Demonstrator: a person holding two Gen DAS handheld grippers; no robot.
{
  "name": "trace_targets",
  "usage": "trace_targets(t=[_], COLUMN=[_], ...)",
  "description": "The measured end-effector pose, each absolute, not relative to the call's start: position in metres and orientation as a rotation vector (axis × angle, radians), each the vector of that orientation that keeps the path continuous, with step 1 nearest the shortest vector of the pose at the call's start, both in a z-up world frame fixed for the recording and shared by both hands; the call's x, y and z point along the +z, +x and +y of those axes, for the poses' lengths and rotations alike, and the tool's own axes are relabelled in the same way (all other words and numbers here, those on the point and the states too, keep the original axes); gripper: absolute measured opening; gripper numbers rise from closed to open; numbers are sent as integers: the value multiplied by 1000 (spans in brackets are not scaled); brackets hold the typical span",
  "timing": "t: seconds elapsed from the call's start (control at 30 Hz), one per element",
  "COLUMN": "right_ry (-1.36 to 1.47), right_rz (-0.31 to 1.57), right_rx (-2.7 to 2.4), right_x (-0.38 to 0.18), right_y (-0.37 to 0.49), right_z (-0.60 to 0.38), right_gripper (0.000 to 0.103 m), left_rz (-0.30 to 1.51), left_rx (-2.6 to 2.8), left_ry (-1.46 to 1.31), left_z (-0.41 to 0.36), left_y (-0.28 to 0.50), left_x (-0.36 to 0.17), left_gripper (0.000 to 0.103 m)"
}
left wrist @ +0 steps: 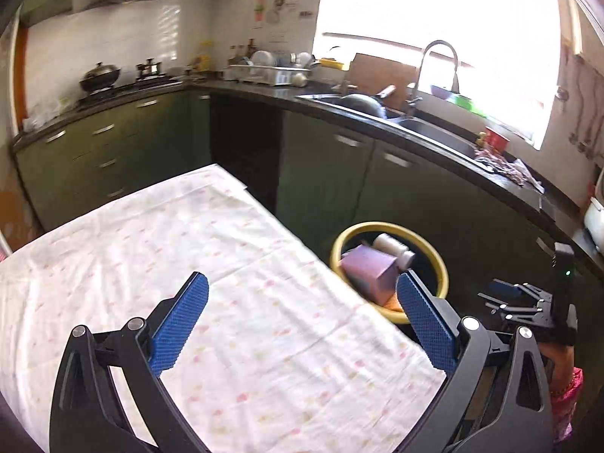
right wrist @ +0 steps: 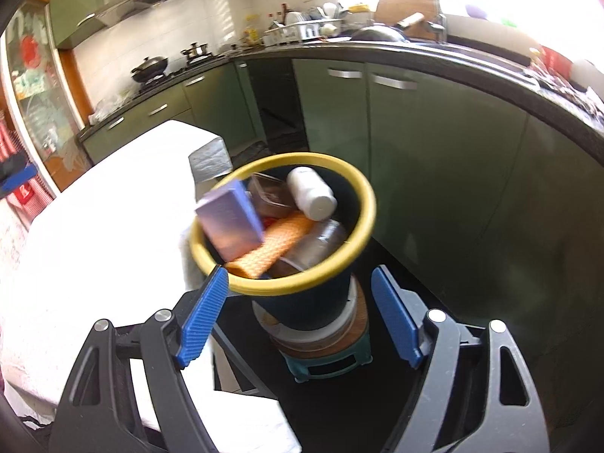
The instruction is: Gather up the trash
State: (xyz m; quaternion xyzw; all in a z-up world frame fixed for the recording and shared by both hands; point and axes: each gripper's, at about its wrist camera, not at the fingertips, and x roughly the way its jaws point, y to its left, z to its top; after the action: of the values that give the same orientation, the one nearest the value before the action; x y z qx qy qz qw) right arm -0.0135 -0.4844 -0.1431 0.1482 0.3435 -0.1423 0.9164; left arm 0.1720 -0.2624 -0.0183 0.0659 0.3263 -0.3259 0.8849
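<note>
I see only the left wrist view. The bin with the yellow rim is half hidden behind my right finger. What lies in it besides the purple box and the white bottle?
Observer: In the right wrist view the bin also holds an orange waffle-textured piece, lying under the purple box.
Operator: Anything more below the white bottle?
Observer: Yes, beside the white bottle lies a clear plastic container, and lower a clear bottle.
Operator: Does the bin stand on the floor?
Observer: No, it stands on a round base on top of a small teal stool.
Operator: Is the right gripper holding something?
Observer: No, the right gripper is open, with nothing gripped.
</note>
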Motion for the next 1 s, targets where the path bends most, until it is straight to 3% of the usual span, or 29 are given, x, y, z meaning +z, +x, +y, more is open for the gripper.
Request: trace_targets(t=[0.27, 0.43, 0.6, 1.0], right_ry=[190, 155, 123, 101], right_rz=[689, 664, 637, 590], right_rx=[-168, -125, -110, -109], right_x=[-113, -94, -75, -62], right_y=[8, 7, -6, -22], right_z=[-415, -380, -355, -341], right_gripper=[81, 90, 96, 96], left_rz=[646, 622, 587, 533], left_rx=[-318, -195, -147, -161], left_ry=[120, 59, 42, 30], left_z=[-105, -33, -15, -26], left_y=[139, 107, 70, 29], left_x=[-24, -19, -8, 22], left_gripper=[98, 98, 98, 98])
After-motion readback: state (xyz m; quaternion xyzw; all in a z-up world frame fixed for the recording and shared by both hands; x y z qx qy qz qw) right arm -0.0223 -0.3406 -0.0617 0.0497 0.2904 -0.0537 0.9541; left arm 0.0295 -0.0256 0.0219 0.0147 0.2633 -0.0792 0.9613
